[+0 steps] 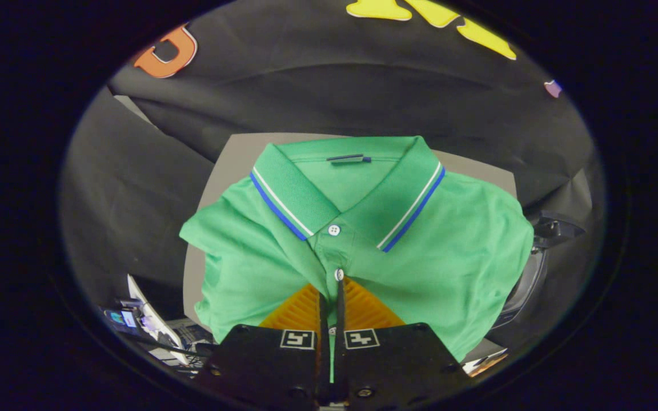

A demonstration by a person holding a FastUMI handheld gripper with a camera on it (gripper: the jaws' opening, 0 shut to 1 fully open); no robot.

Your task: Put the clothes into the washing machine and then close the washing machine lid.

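Clearly the job is in its early part, as far as I can judge: the green polo shirt (283, 251) is in the grip of the fingers (332, 302), which are nearly closed on a fold of fabric along the button strip, a thin line of green showing in the narrow slit between them. Starting at nine o'clock from the fingers, some papers and a small gadget (126, 319) lie low down, well apart from the shirt. Moving to the middle, the shirt spreads out at twelve o'clock from the fingertips, collar farthest away, its two white buttons in line with the slit; a grey counter (237, 151) lies under it and peeks out past the collar. Over at three o'clock, a dark rounded object (526, 279) sits just beside the shirt's sleeve edge; I cannot tell whether it belongs to the washing machine. Still to do, by my reckoning: carry the shirt over, drop it in the drum, then shut the lid.
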